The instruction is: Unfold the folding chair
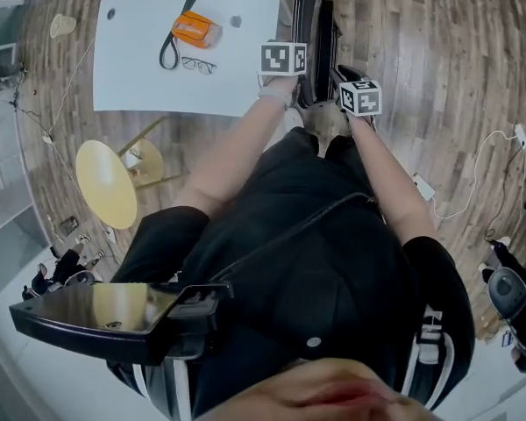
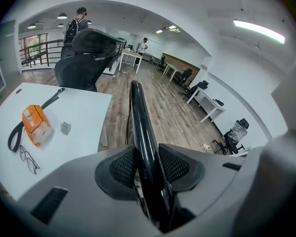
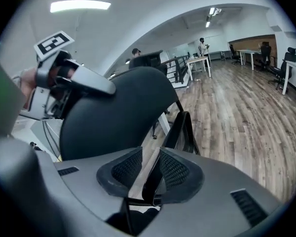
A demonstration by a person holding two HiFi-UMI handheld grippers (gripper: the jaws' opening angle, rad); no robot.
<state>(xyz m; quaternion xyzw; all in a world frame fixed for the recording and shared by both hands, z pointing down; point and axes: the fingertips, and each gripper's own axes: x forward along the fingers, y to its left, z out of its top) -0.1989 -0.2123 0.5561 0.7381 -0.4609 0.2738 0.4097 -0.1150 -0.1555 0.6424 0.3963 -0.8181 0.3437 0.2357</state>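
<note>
The folded black chair [image 1: 316, 26] stands upright on the wood floor by the white table's right edge. My left gripper [image 1: 298, 75] is shut on the chair's glossy black top tube [image 2: 137, 116]; both pads of this gripper [image 2: 147, 164] press on it. My right gripper [image 1: 339, 84] sits lower on the chair's right side. In the right gripper view a thin black frame bar [image 3: 179, 128] runs between the jaws of the right gripper [image 3: 151, 169]; it lies against the right pad with a gap on the left. The chair's dark panel [image 3: 113, 117] fills that view's left.
The white table [image 1: 149, 77] carries an orange pouch [image 1: 195, 29], a black strap and glasses [image 1: 198, 64]. A yellow round stool [image 1: 105, 182] stands at the left. A white cable and plug strip [image 1: 423, 188] lie on the floor at the right. A black office chair [image 2: 84, 58] stands beyond the table.
</note>
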